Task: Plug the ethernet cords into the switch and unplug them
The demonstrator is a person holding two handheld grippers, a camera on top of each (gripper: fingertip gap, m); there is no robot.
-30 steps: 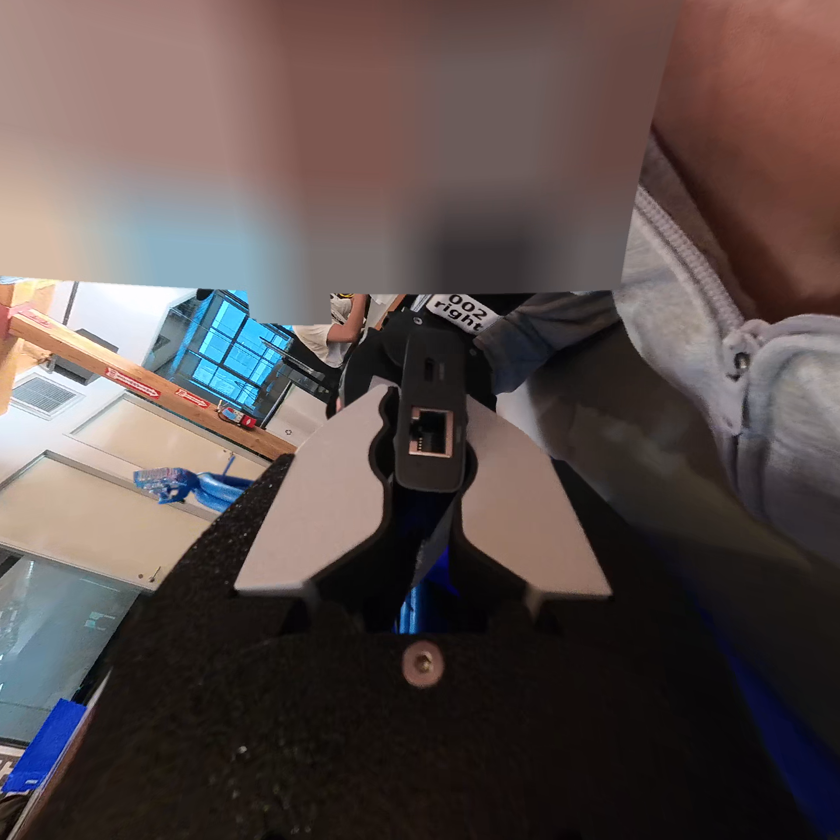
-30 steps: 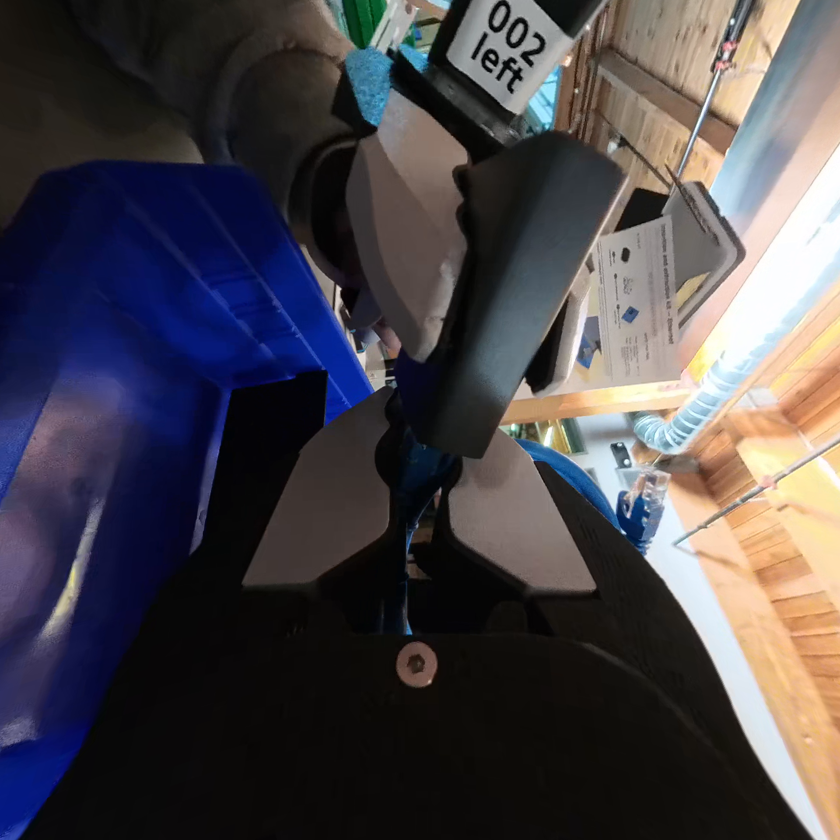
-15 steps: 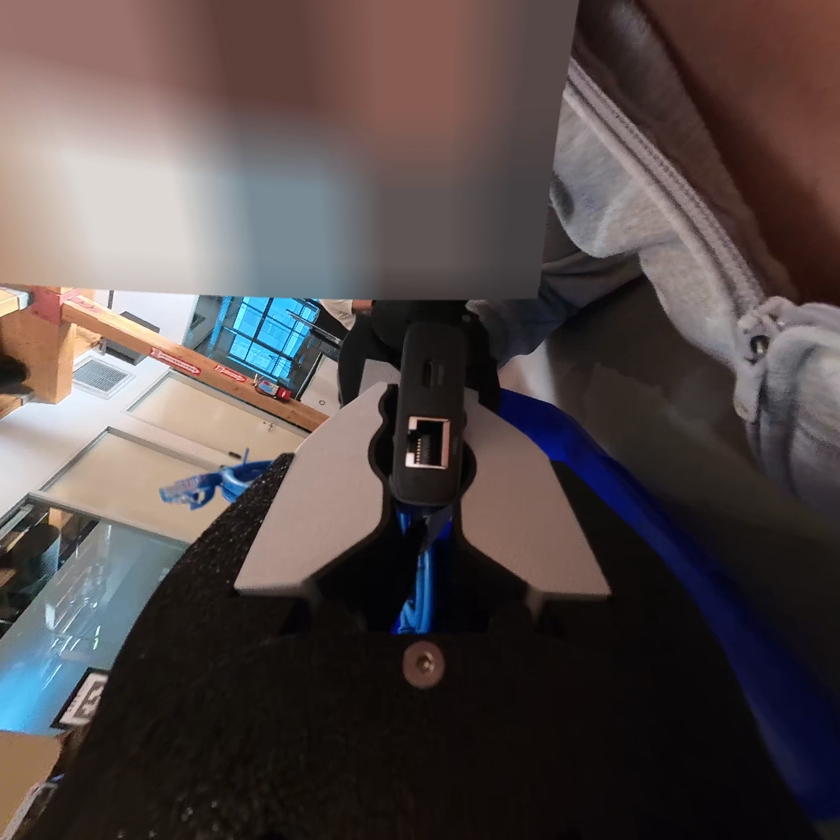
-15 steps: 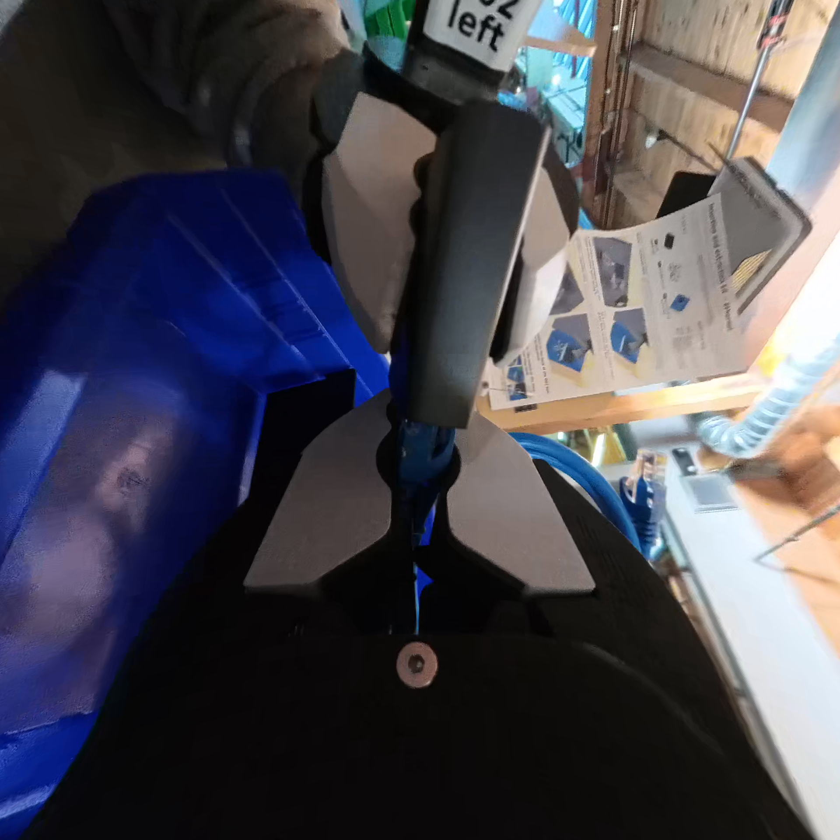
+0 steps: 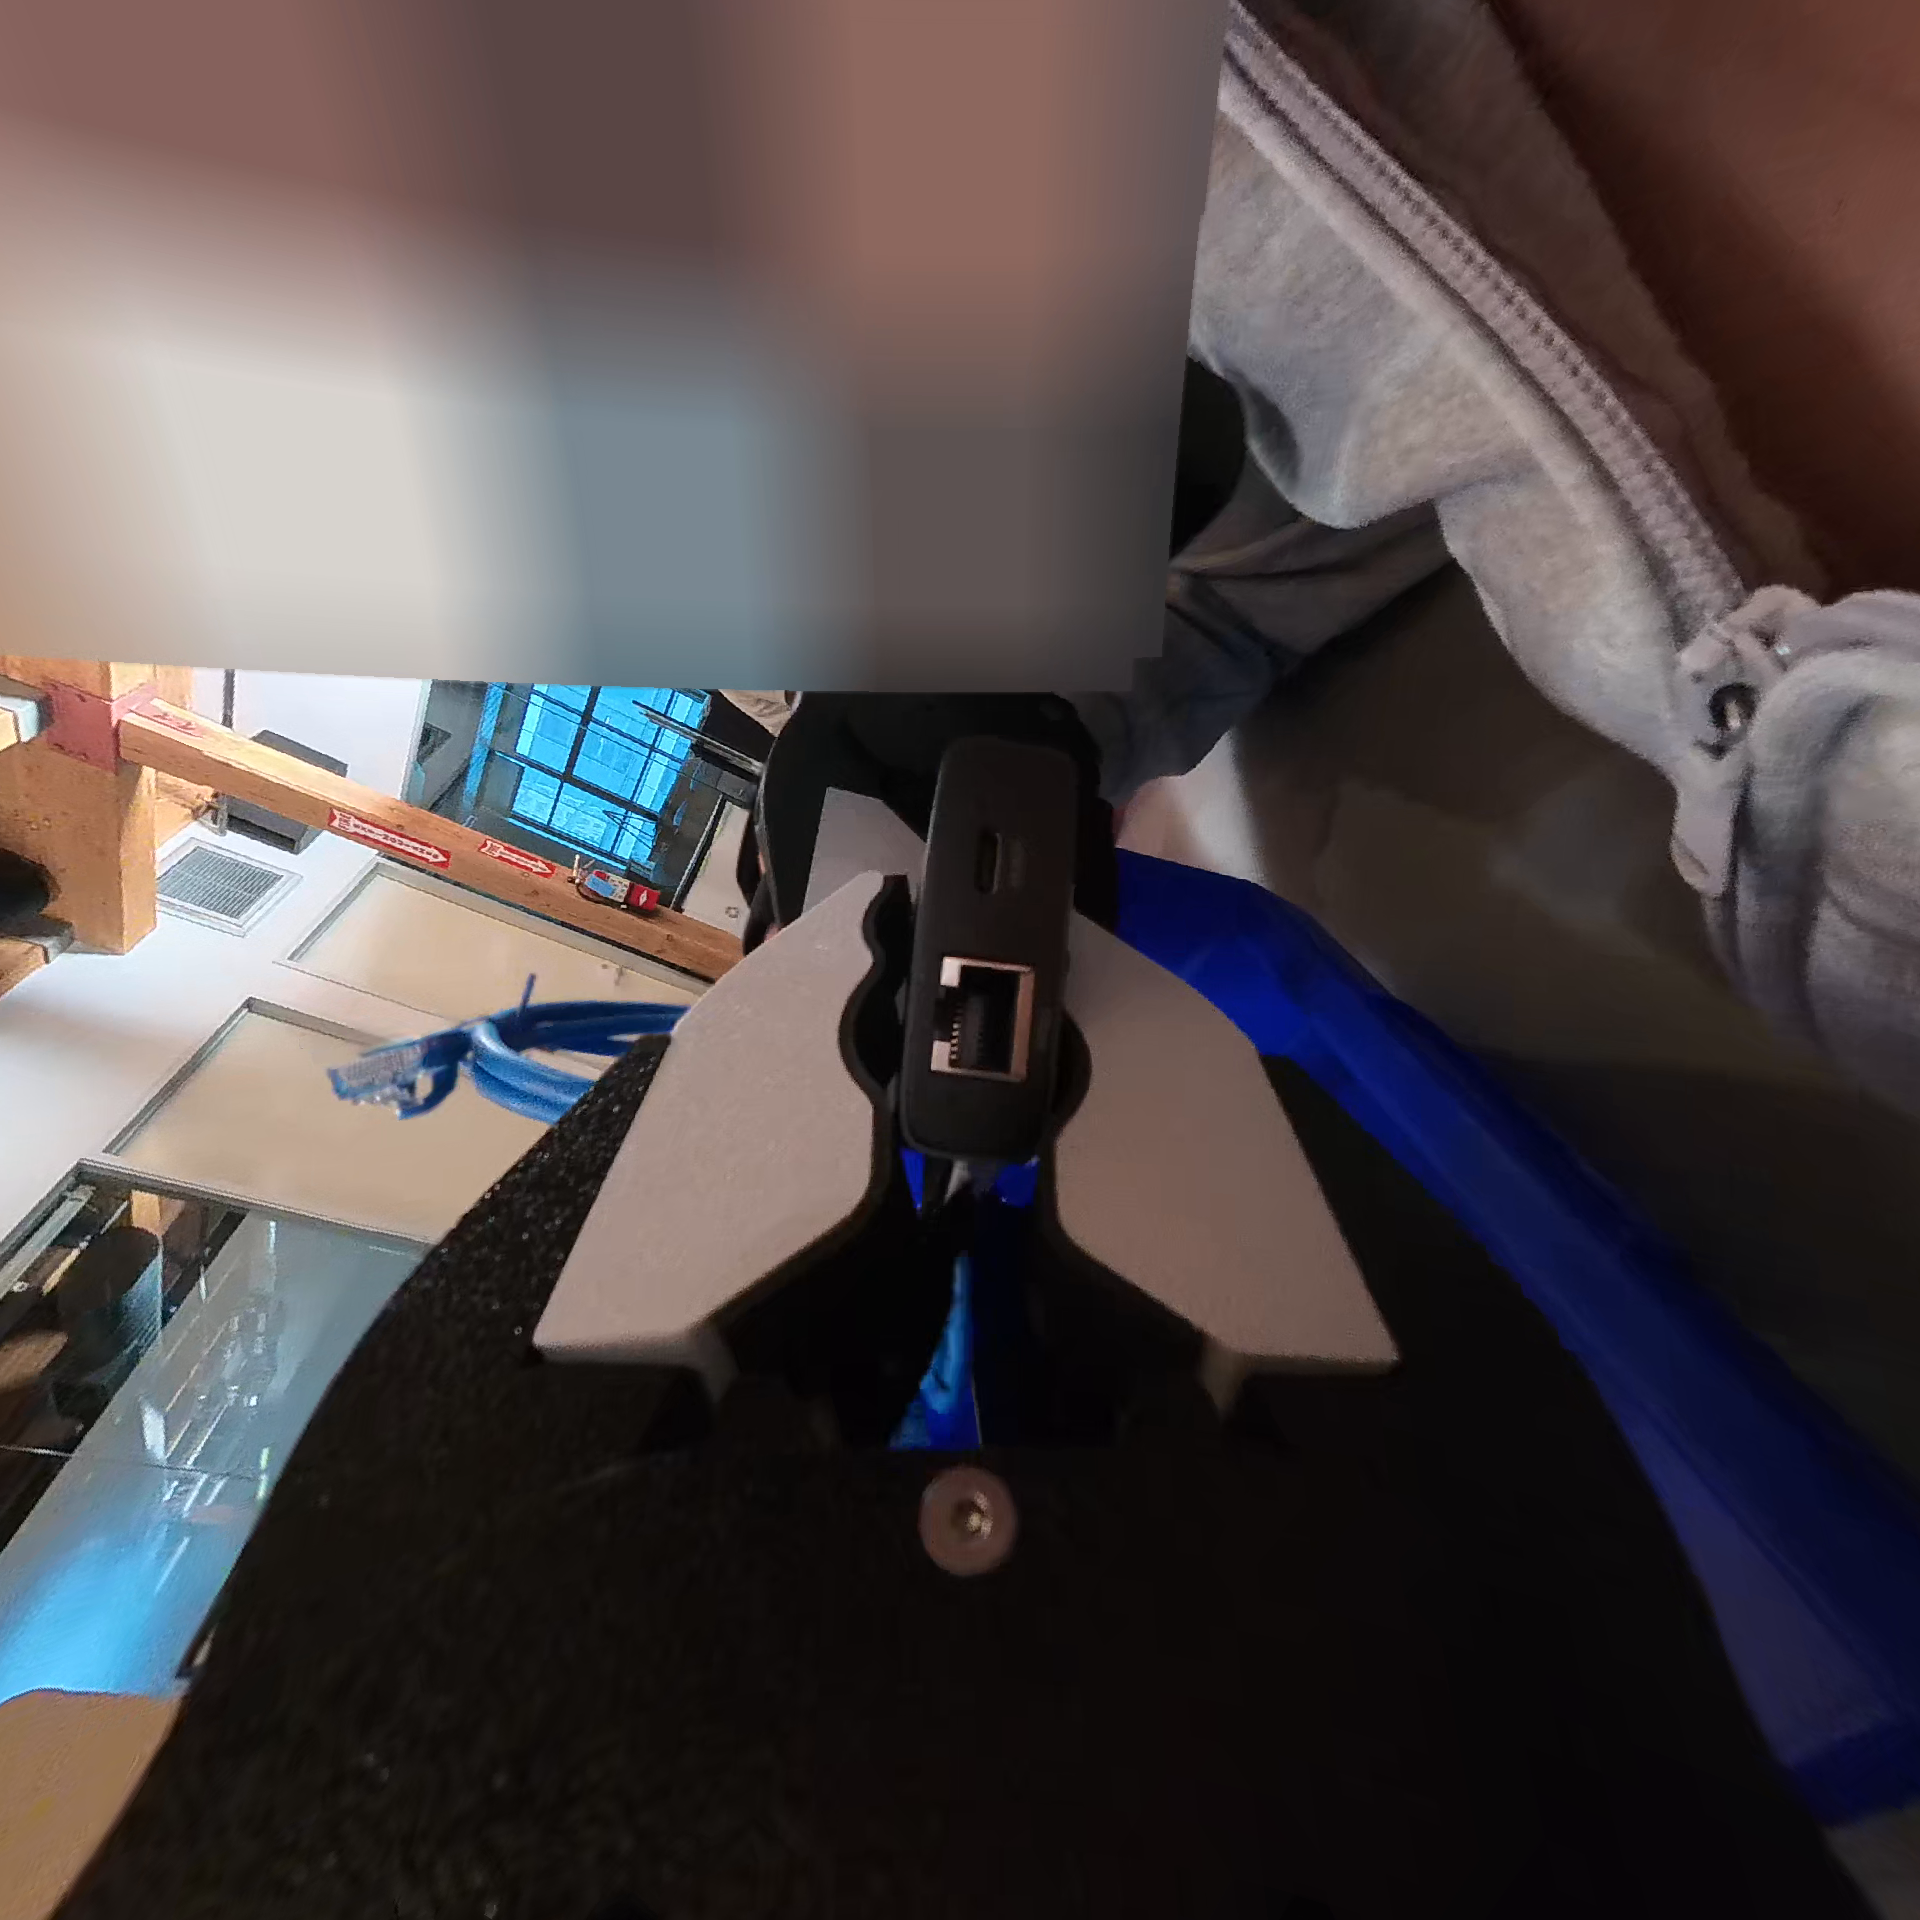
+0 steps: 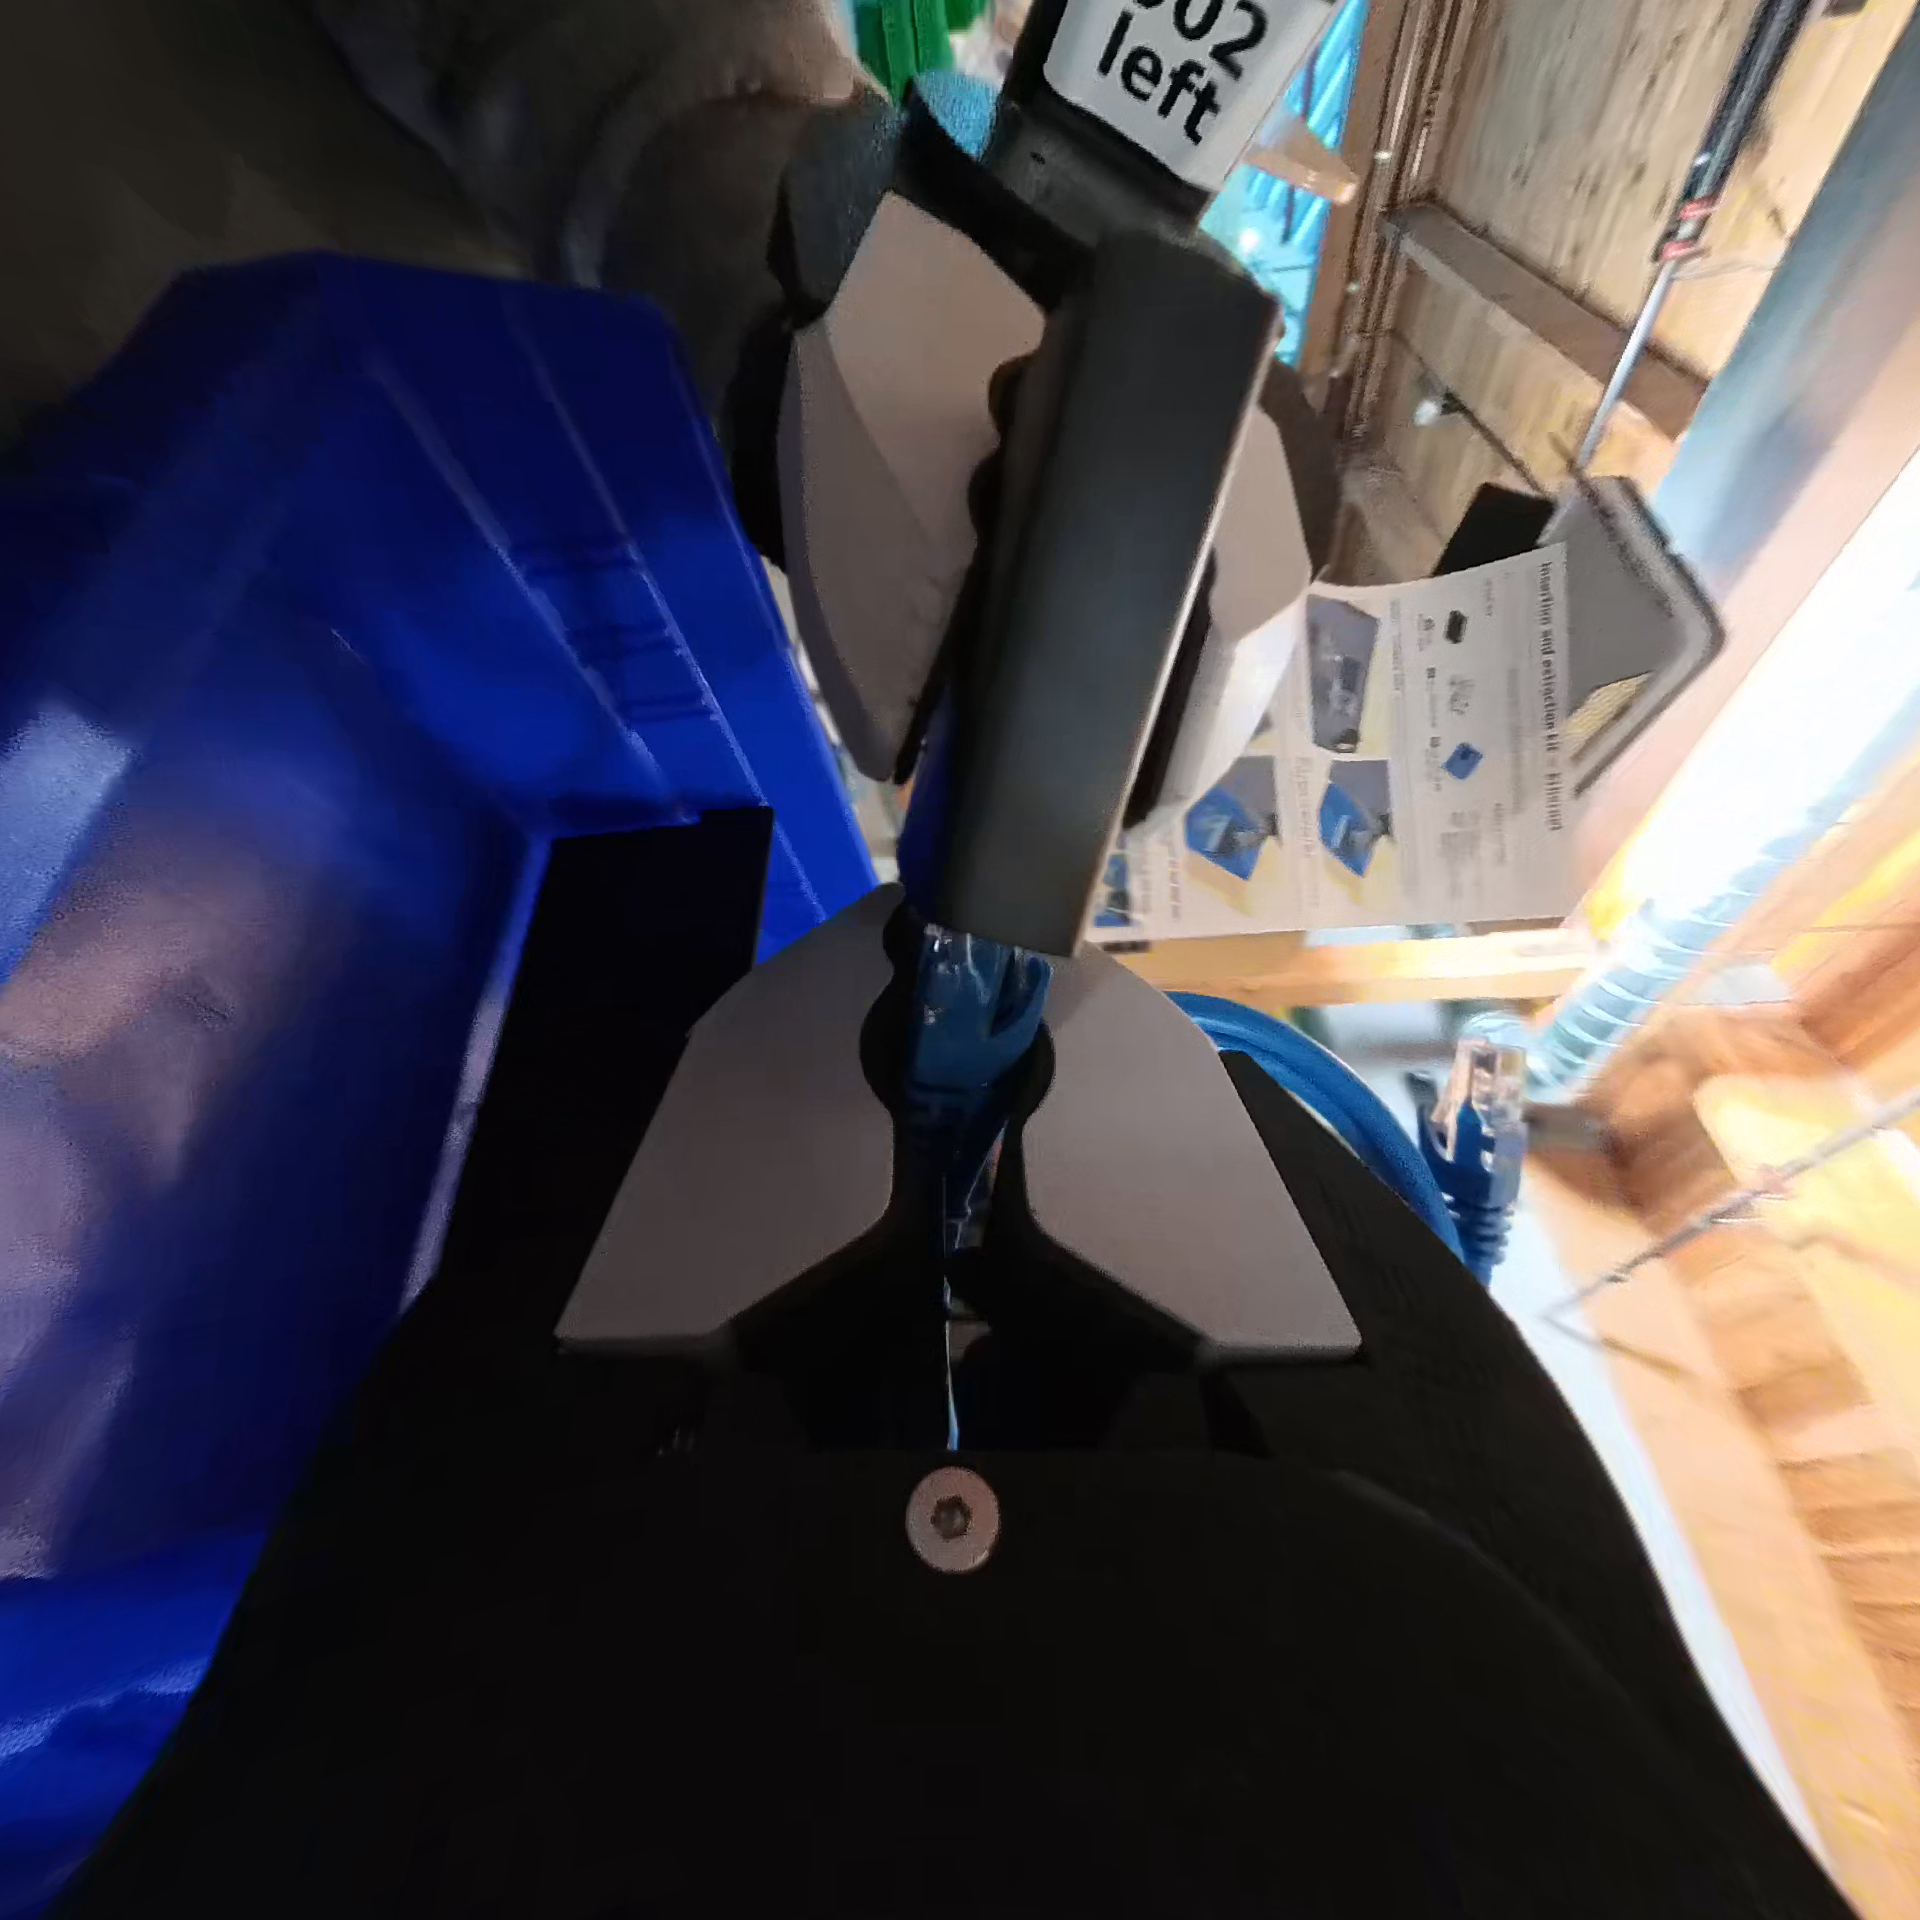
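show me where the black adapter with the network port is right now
The black adapter sits clamped between the left tongs, centre of the left wrist view, just above the blue cable.

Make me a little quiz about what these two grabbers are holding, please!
1. What does the left gripper hold?
2. True or false: the right gripper is empty.
3. Which colour is the plastic bin beside the grippers: (a) green, (b) blue, (c) red?

Key
1. A small black adapter with a network socket facing the left wrist camera.
2. False. It is shut on the blue cable plug, whose tip meets the adapter's end in the right wrist view.
3. (b) blue.
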